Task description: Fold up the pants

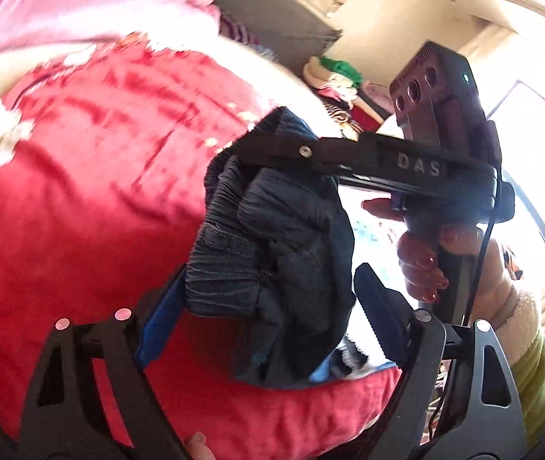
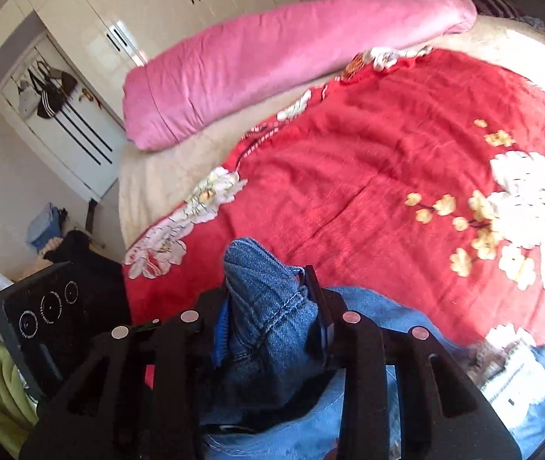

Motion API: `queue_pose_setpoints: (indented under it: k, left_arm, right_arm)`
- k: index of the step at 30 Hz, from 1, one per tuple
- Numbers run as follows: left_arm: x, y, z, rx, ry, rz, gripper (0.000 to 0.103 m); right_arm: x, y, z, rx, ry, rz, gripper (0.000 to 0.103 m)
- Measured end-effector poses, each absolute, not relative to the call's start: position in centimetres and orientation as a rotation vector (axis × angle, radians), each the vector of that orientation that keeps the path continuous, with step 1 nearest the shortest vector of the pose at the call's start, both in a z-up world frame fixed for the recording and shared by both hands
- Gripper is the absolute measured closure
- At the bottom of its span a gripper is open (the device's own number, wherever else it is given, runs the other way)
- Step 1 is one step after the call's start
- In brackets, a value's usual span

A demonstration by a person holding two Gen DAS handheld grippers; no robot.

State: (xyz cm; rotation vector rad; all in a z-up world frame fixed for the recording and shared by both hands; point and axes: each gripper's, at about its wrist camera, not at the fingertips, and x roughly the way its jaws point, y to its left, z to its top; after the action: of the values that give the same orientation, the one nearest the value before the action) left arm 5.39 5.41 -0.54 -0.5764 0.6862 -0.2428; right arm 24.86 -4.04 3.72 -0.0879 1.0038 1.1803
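Observation:
The pants are blue denim jeans. In the right wrist view my right gripper (image 2: 272, 306) is shut on a bunched fold of the jeans (image 2: 268, 326), held above the red bed; more denim hangs below (image 2: 387, 306). In the left wrist view the jeans (image 1: 272, 253) look dark and hang bunched between my left gripper's fingers (image 1: 268, 314), which stand wide apart around the cloth without pinching it. The right gripper (image 1: 272, 145) reaches in from the right there and clamps the top of the bundle.
A red floral blanket (image 2: 387, 176) covers the bed, with a rolled pink quilt (image 2: 272, 50) at its far side. White wardrobes (image 2: 149, 4) stand behind. A bright window (image 1: 540, 161) and clothes pile (image 1: 337, 80) lie beyond the bed.

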Motion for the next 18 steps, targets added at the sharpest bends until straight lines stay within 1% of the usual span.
queue_pose_setpoints:
  k: [6,15,16,18]
  left_arm:
    - [6.8,1.3,1.3,-0.506,0.679,-0.306,0.024]
    - [9.4,-4.9,1.4,-0.442,0.724,-0.400,0.024]
    - [10.0,-5.4,1.3,-0.442,0.732,-0.411,0.023]
    - [10.5,-6.5,1.0,-0.427,0.739,-0.424,0.023]
  right_arm:
    - [25.2,-9.7,5.8,-0.014,0.950,1.133,0.071]
    - [26.4,-18.5,4.3,0.127,0.955,1.047,0.071]
    - [26.5,-19.3,4.1,0.140,0.953,1.040,0.069]
    - [26.6,-20.8,3.6,0.163,0.948,1.020,0.068]
